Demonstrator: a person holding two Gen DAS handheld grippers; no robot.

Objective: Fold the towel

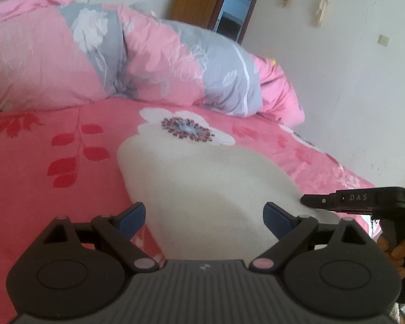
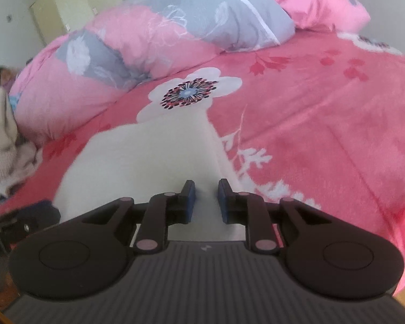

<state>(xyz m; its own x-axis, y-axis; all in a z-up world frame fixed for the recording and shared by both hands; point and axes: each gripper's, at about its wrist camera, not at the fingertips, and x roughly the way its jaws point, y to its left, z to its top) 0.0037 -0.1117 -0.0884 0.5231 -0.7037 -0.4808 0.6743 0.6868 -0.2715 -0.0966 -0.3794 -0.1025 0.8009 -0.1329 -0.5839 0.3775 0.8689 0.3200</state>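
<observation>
1. The white towel (image 1: 202,183) is lying flat and plush on the pink floral bedsheet (image 1: 54,189).
2. The right hand-held gripper (image 2: 206,198) is hovering at its edge, jaws narrowly apart, gripping nothing.
3. The left hand-held gripper (image 1: 203,216) is gaping wide over it.
4. A pink-and-grey duvet (image 1: 148,59) is bunching behind.

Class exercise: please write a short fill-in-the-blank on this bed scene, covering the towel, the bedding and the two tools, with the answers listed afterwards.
1. The white towel lies on a bedsheet whose main colour is ____.
2. The left tool has its jaws spread ____ over the towel.
3. The right tool has a ____ gap between its pads.
4. Behind the towel lies a pink and ____ quilt.

Answers: pink; wide; narrow; grey
</observation>
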